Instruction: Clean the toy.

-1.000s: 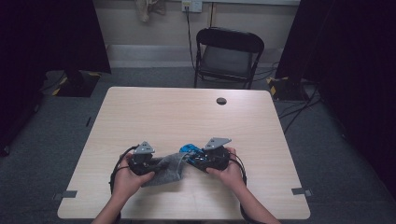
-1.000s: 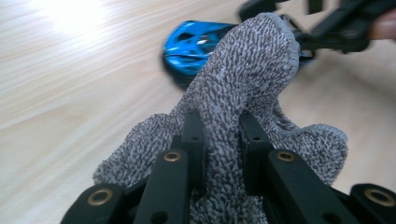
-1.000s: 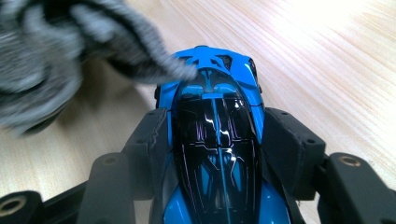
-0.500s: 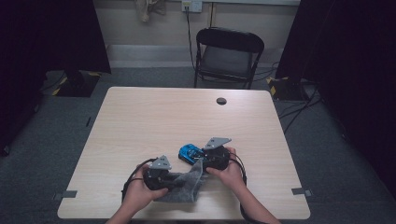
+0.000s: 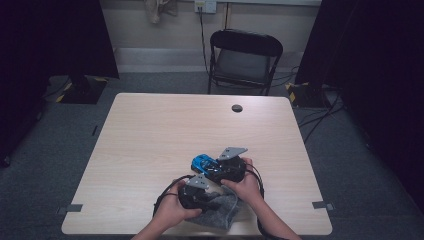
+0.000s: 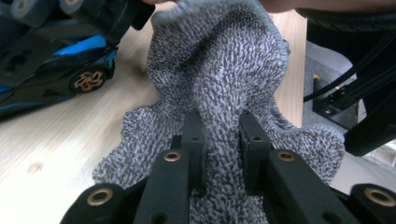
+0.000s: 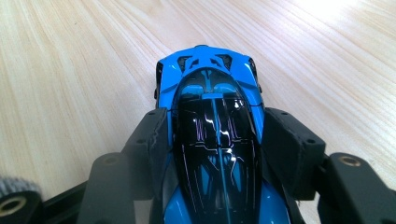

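Note:
A blue and black toy car (image 7: 210, 93) rests on the wooden table (image 5: 165, 135), and my right gripper (image 7: 215, 135) is shut on its sides. From the high view the car (image 5: 201, 162) lies just left of that gripper (image 5: 211, 168). A grey knitted cloth (image 6: 224, 84) is bunched up, with my left gripper (image 6: 219, 135) shut on a fold of it. In the high view the cloth (image 5: 225, 209) lies by the table's near edge, beneath the left gripper (image 5: 212, 200) and right in front of the right hand. The car (image 6: 60, 79) is close beside the cloth in the left gripper view.
A small black round cap (image 5: 237, 108) sits at the far side of the table. A black folding chair (image 5: 245, 60) stands behind the table. Black cables trail from both grippers over the near edge, where the cloth partly overhangs.
The left gripper has carried the grey cloth to the right and nearer the front edge, from left of the car to just in front of the right hand. The right gripper and car stayed put.

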`<state>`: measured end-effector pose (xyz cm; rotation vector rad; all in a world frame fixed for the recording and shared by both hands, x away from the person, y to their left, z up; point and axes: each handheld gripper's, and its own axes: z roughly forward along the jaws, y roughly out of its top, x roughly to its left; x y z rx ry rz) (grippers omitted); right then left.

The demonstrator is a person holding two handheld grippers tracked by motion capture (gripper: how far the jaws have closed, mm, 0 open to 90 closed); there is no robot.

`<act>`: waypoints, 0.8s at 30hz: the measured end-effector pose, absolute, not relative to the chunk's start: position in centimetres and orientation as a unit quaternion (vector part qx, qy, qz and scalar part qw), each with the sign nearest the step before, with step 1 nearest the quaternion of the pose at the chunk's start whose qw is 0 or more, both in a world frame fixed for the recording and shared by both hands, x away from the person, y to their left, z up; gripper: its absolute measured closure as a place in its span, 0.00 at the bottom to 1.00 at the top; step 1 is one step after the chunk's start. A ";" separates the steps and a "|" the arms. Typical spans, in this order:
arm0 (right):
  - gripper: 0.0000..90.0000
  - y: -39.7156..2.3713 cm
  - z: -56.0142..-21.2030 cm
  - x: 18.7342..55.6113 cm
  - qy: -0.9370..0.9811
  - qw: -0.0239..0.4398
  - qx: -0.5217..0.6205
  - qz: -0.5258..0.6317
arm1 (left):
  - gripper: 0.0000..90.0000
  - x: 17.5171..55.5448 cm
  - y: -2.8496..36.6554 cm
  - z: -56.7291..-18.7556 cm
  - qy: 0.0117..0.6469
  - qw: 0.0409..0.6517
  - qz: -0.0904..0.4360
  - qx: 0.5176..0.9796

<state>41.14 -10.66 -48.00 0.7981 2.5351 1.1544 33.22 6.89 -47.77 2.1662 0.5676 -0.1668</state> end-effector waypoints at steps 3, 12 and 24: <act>0.47 -10.7 -48.0 41.1 0.868 0.121 0.274 0.396 | 0.85 33.9 6.5 -48.0 0.238 0.433 -0.068 0.867; 0.47 -10.7 -48.1 41.1 0.867 0.122 0.273 0.398 | 0.84 35.6 6.9 -48.3 0.279 0.429 -0.038 0.858; 0.47 -10.7 -48.1 41.1 0.867 0.123 0.273 0.399 | 0.84 36.6 8.2 -48.4 0.296 0.429 -0.021 0.853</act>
